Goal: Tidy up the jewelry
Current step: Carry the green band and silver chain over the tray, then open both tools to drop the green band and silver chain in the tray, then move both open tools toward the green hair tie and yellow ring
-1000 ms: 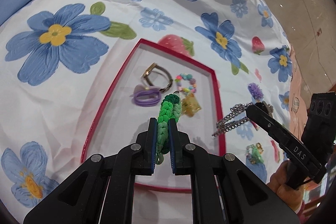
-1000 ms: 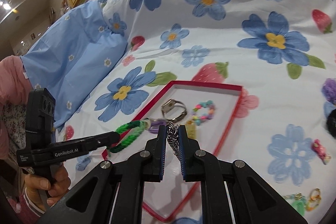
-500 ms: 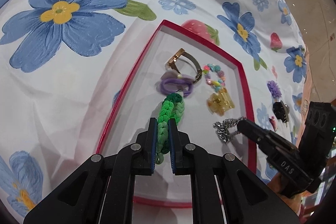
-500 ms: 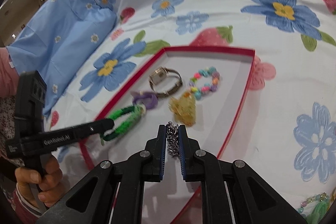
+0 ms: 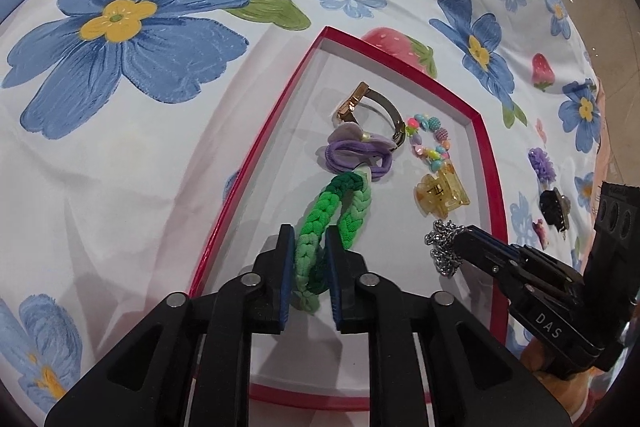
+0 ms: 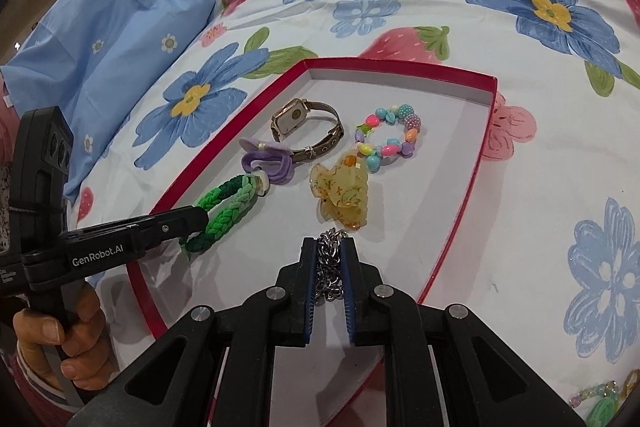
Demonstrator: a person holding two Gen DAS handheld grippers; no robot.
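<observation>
Lowered green bracelet (image 5: 320, 227), end jaw-hidden

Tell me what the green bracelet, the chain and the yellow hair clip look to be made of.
Green bracelet: braided cord or fabric, matte, judging by its plaited strands shading light to dark green. Chain: metal, by its shiny silver interlocked links. Yellow hair clip: probably plastic or resin, glossy and translucent amber with flecks inside.
</observation>
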